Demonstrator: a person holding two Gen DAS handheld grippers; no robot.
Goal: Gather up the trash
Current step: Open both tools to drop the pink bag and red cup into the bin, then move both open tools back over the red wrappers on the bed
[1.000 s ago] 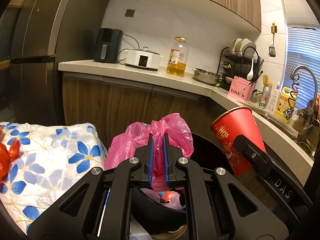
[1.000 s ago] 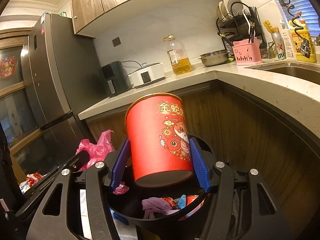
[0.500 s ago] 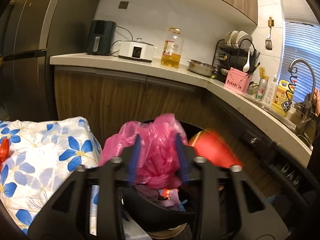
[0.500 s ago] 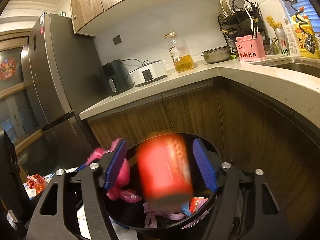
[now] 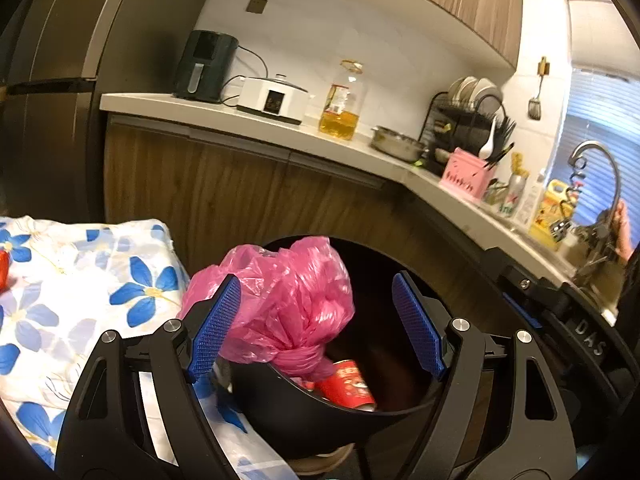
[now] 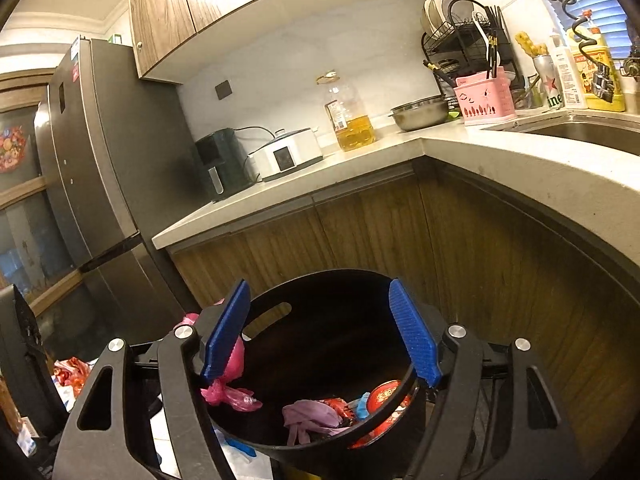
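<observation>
The left wrist view is showing a flowered cloth [image 5: 80, 280] with blue petals, and the right gripper's black arm with the letters "DAS" on it. The right wrist view is showing the sink [image 6: 576, 132] and the tall grey fridge [image 6: 100, 184].

The left gripper [image 5: 316, 324] is hanging wide open over the black trash bin [image 5: 320, 412], holding nothing. A pink plastic bag [image 5: 288, 304] is sitting on the bin's near rim, between the two blue pads and touching the left one. The right gripper [image 6: 320, 332] is also wide open and holding nothing, right above the bin.

Inside the bin, the right view is showing the red paper cup [image 6: 384, 394] lying on its side, a purple crumpled scrap [image 6: 308, 420] and a bit of blue. The cup's writing is too small to read.

On the counter [image 6: 360, 160], a big bottle of yellow oil [image 6: 348, 112] is standing near a white cooker [image 6: 286, 154], a dark air fryer [image 6: 218, 164] and a steel bowl [image 6: 420, 114]. A pink holder [image 6: 484, 100] is holding utensils. A green can by the sink is showing the letters "ine".
</observation>
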